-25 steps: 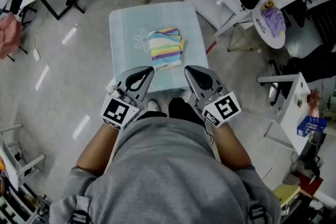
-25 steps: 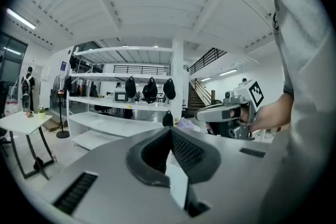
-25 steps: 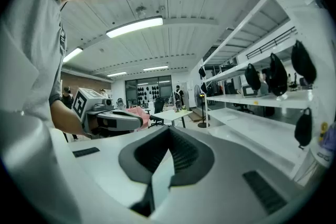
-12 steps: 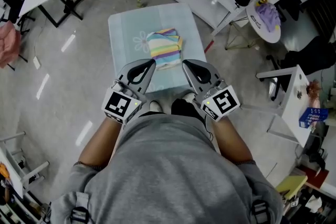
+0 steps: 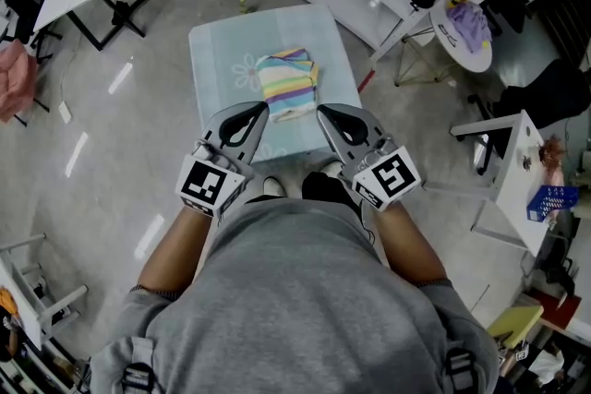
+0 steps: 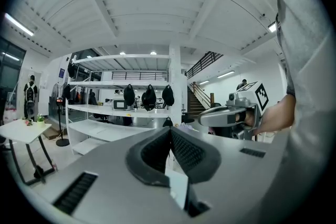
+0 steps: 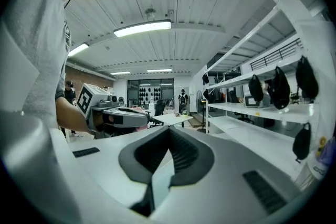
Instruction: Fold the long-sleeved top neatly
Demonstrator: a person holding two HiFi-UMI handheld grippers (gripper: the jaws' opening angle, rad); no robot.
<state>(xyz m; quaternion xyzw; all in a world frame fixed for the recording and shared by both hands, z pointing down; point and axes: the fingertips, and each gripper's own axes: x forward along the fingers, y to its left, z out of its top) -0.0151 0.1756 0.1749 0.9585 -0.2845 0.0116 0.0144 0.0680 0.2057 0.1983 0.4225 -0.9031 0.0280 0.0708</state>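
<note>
The small folded long-sleeved top with pink, yellow, green and blue stripes [image 5: 288,86] lies on the pale green square worktop with a white flower on it [image 5: 214,46]. The top sits near the middle of the worktop, just to the right of the flower, and it is folded into a small neat pile.

The left tool [image 5: 264,107] and the right tool [image 5: 321,110] are held side by side, close to the person in the grey shirt [image 5: 295,291]. From the head view, their tips show over the near part of the worktop, one on each side of the top. Neither tool touches the top.

The left gripper view shows the left tool with its two jaws pressed together and nothing between them. The right gripper view shows the same for the right tool: its jaws are together and it holds nothing
</note>
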